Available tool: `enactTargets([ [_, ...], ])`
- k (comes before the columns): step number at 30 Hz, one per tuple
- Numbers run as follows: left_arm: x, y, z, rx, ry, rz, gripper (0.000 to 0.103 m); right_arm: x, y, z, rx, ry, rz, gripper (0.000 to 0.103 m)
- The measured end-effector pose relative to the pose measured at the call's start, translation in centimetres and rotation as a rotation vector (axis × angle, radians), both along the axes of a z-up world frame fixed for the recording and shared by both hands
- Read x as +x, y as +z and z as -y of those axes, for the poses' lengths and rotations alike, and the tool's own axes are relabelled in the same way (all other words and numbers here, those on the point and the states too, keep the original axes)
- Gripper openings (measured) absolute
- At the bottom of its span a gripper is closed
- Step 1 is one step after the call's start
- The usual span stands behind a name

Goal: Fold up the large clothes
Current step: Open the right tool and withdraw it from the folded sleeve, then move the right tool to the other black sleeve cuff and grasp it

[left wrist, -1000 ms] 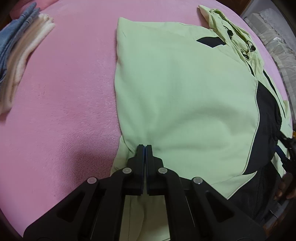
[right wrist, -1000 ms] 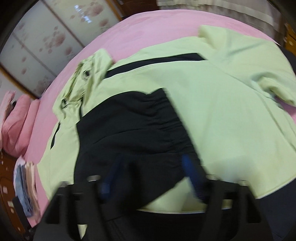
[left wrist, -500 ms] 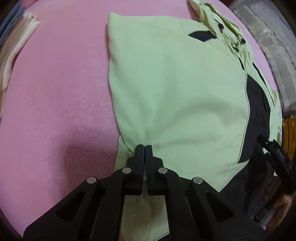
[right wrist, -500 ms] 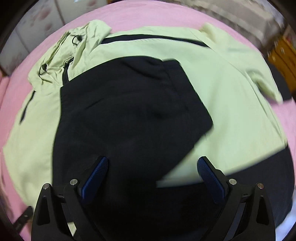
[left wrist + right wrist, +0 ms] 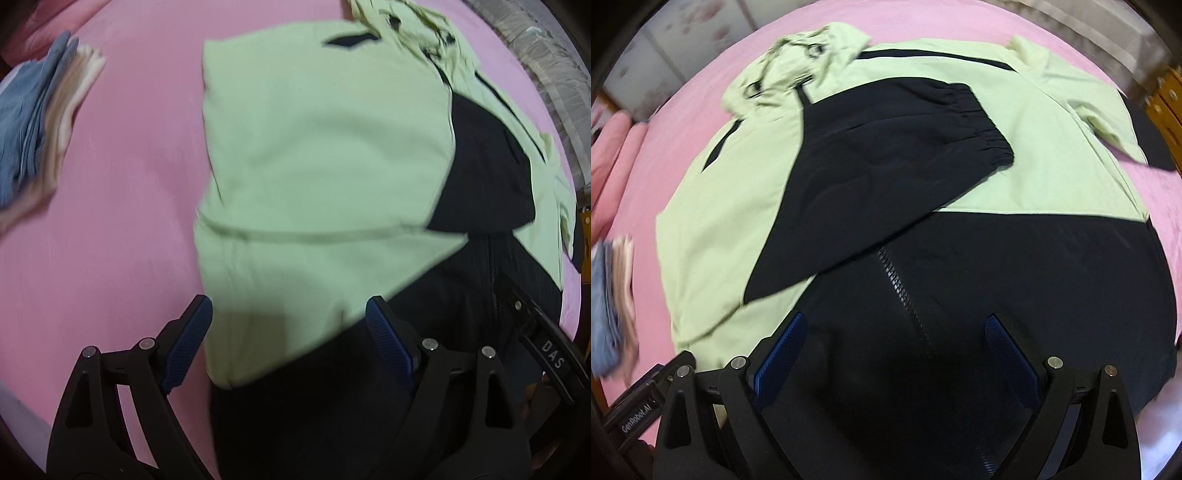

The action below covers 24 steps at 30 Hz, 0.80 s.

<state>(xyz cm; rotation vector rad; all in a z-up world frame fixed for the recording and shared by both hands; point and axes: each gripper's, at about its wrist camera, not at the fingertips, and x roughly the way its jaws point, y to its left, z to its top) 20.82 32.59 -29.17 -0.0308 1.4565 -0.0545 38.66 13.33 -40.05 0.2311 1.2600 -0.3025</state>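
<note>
Below, we see a green and black jacket (image 5: 886,177) spread on the pink bedspread (image 5: 129,184), one black sleeve (image 5: 886,147) folded across its chest. Our left gripper (image 5: 288,325) hangs over the hem with jaws opening, nothing pinched; our right gripper (image 5: 894,343) stands wide apart above the zipper (image 5: 905,295), empty.

I've got the jacket (image 5: 1052,155) lying flat on the bed (image 5: 122,206), hood (image 5: 812,48) at the far end. One sleeve (image 5: 886,147) lies folded across its front, above the zipper (image 5: 901,291). A stack of folded clothes (image 5: 37,122) sits well apart, off to the jacket's left.
</note>
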Motion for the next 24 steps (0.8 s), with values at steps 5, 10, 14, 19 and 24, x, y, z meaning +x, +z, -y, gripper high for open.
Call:
enactTargets([
  [5, -3.3, 0.8, 2.9, 0.087, -0.032, -0.018, 0.083, -2.5, 1.1, 0.4, -0.054, 0.155, -0.013, 0.098],
  [10, -5.7, 2.2, 6.8, 0.107, 0.029, -0.062, 0.083, -3.2, 2.4, 3.7, -0.005, 0.216, -0.015, 0.098],
  [14, -6.3, 3.4, 13.1, 0.059, 0.058, -0.088, 0.083, -3.8, 4.3, 8.3, -0.001, 0.276, 0.046, 0.098],
  [19, -6.1, 6.2, 22.2, 0.058, 0.048, -0.013, 0.083, -4.3, 6.8, 16.2, -0.041, 0.326, 0.065, 0.098],
  [24, -4.9, 7.8, 31.4, 0.002, 0.049, 0.011, 0.083, -4.8, 8.4, 27.0, -0.08, 0.305, 0.063, 0.098],
])
